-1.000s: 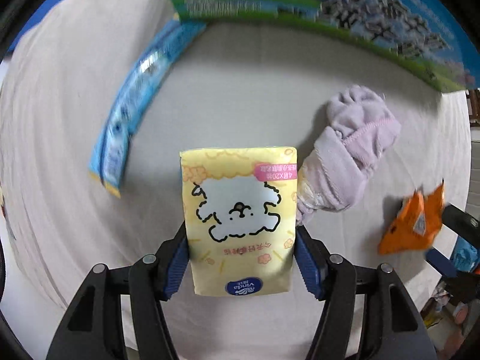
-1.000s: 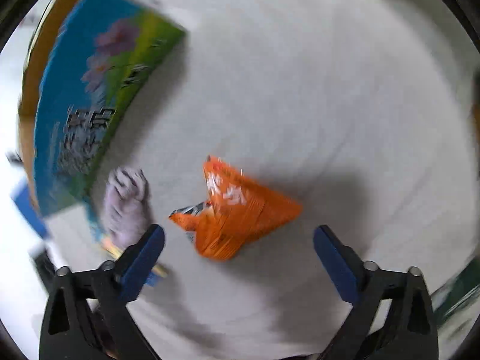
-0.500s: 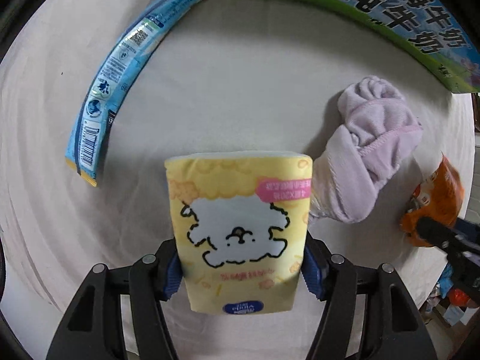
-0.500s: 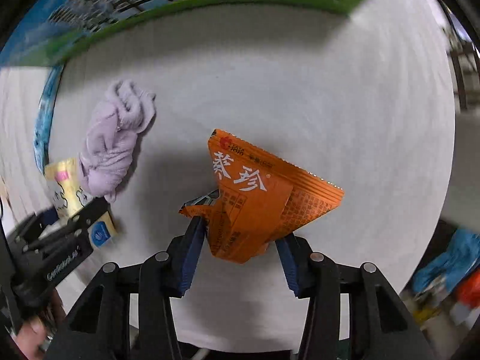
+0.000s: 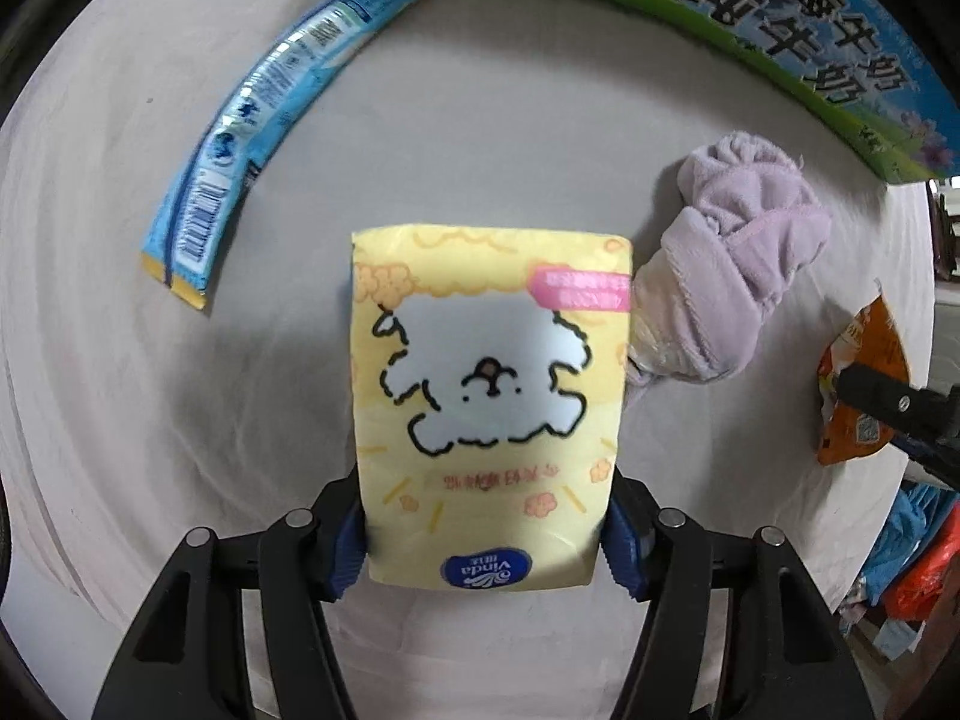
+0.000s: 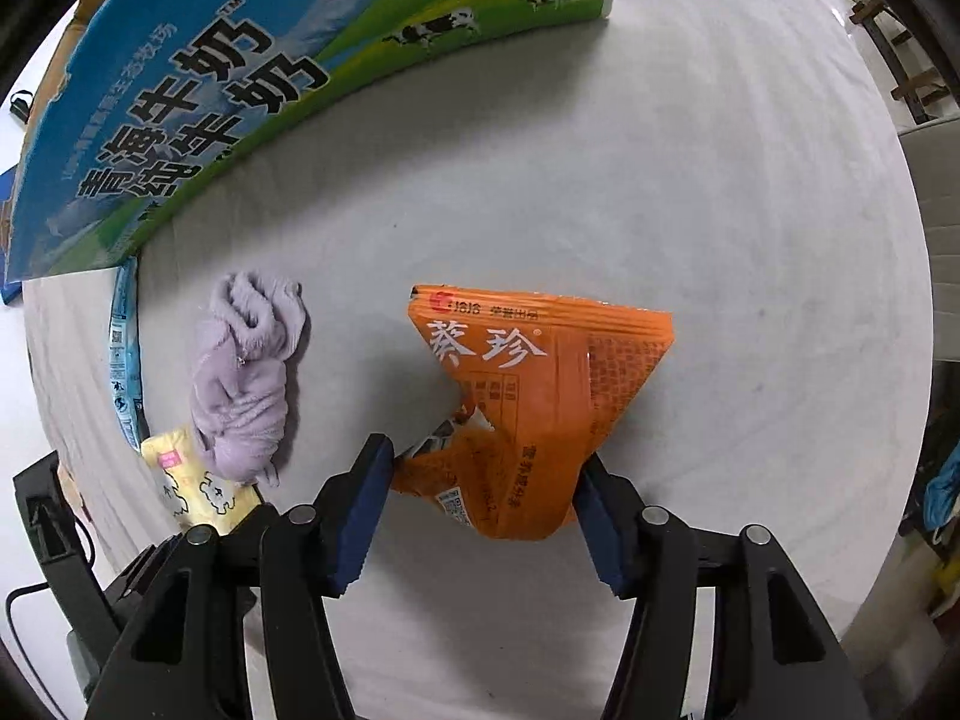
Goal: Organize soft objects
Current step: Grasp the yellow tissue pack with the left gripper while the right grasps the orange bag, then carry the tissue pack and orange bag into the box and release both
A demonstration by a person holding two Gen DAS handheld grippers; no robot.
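Note:
My left gripper (image 5: 483, 531) is shut on a yellow tissue pack (image 5: 489, 396) with a white dog drawing, held above the white tablecloth. My right gripper (image 6: 483, 495) is shut on an orange snack packet (image 6: 540, 402), crumpled between the blue pads. A lilac cloth (image 5: 732, 300) lies bunched just right of the tissue pack; it also shows in the right wrist view (image 6: 246, 372). The tissue pack (image 6: 192, 486) and the left gripper show at the lower left of the right wrist view. The orange packet (image 5: 861, 384) shows at the right edge of the left wrist view.
A large blue and green milk carton box (image 6: 198, 96) stands at the back of the table (image 6: 690, 180); it also shows in the left wrist view (image 5: 780, 42). A long blue wrapper (image 5: 264, 120) lies at the left. Clutter sits beyond the table's right edge.
My right gripper has closed on the orange packet and lifted it slightly. My left gripper, still holding the tissue pack, has moved nearer the box and the lilac cloth.

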